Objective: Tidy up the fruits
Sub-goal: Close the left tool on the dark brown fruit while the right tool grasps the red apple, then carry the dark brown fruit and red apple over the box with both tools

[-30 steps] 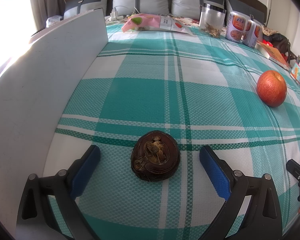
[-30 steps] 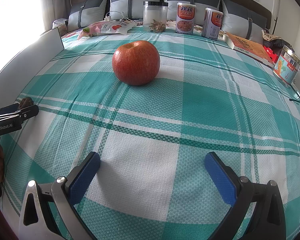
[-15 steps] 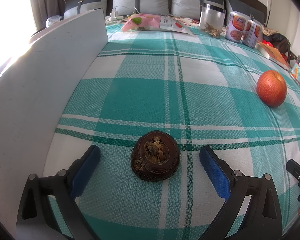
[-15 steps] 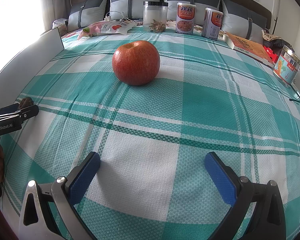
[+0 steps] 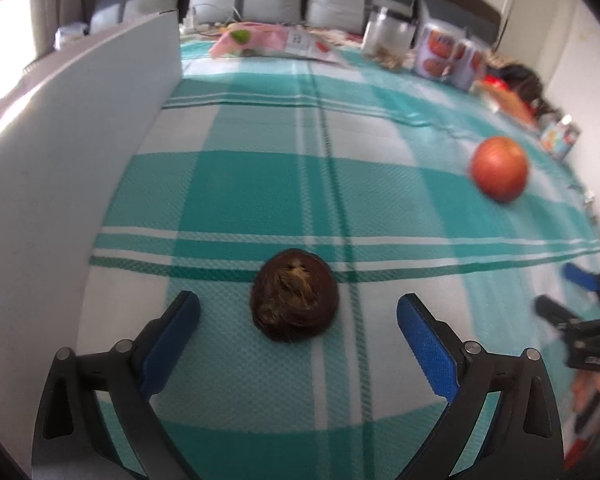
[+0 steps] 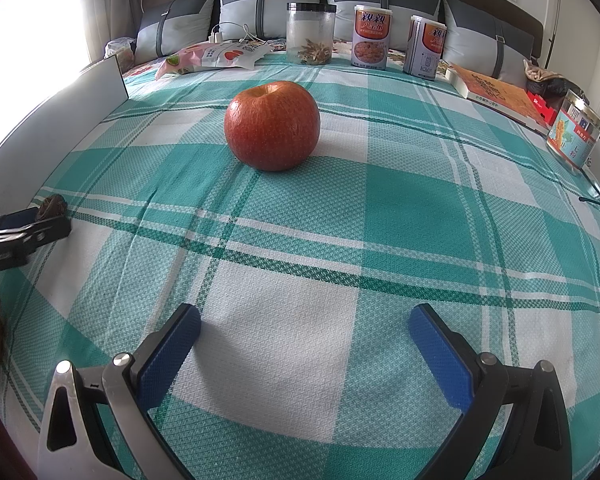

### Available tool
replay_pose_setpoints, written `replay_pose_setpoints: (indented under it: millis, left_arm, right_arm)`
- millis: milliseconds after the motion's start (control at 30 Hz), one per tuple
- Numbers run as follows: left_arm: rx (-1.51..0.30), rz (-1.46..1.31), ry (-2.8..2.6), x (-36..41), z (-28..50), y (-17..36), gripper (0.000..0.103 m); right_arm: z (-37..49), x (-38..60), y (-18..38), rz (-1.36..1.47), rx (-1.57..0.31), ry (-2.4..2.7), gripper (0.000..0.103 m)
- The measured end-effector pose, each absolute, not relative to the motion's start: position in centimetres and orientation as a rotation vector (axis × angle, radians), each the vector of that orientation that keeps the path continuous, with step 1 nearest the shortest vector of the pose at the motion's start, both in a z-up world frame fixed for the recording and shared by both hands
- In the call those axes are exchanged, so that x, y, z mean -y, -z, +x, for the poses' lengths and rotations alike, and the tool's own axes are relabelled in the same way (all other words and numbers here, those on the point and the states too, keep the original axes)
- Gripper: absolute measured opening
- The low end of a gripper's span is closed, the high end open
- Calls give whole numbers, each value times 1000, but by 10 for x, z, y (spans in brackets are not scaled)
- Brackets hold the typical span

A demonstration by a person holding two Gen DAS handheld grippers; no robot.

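Note:
A dark brown round fruit lies on the green plaid cloth, between and just ahead of the tips of my open left gripper. It also shows small at the left edge of the right wrist view. A red apple sits on the cloth well ahead of my open, empty right gripper. The apple is at the far right in the left wrist view. The right gripper appears at the right edge of the left wrist view.
A white board stands along the left side of the cloth. At the back are a snack bag, a clear jar, two cans, a book and a tin. Pillows line the headboard.
The left gripper has shifted and turned slightly, so the view is blurred and the brown fruit sits a little farther ahead between the fingers. The right gripper and apple have not moved.

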State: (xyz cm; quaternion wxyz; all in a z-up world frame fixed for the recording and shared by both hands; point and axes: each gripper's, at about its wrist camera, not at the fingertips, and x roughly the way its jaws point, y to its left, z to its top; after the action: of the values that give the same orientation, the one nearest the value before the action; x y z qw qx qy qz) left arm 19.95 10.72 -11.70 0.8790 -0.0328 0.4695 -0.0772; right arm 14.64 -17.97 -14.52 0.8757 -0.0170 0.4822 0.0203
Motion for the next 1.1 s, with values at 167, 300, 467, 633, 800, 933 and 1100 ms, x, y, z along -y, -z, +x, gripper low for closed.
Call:
replay_pose_setpoints:
  millis: [167,300,467,633,800,933,1100]
  left_arm:
    - [-989,25,103,-90,208,120,85]
    - [-933,37,86,-90,196,116,42]
    - [-987,-67,131,-104,181,106,41]
    - [-989,-189,177,-118,151,77,41]
    - [-966,-259,232,-132,123,40,41]
    - [-916,-326,248,-153,107,4,41]
    - [-855,-411,234,-195,103,-39,41]
  right_arm:
    - [145,183,144,-14,-1011,-65,103]
    - [156,198,120,158,-956,-107,102]
    - [229,167,112,33,-981,-136,103]
    - [283,151,138,-40,-1116,-136,68]
    - [274,163,126,126,-1144,-172,67]
    - [255,171,111,354,-1124,-303,67]
    - [243,147,83,483,-1090,-437,67]
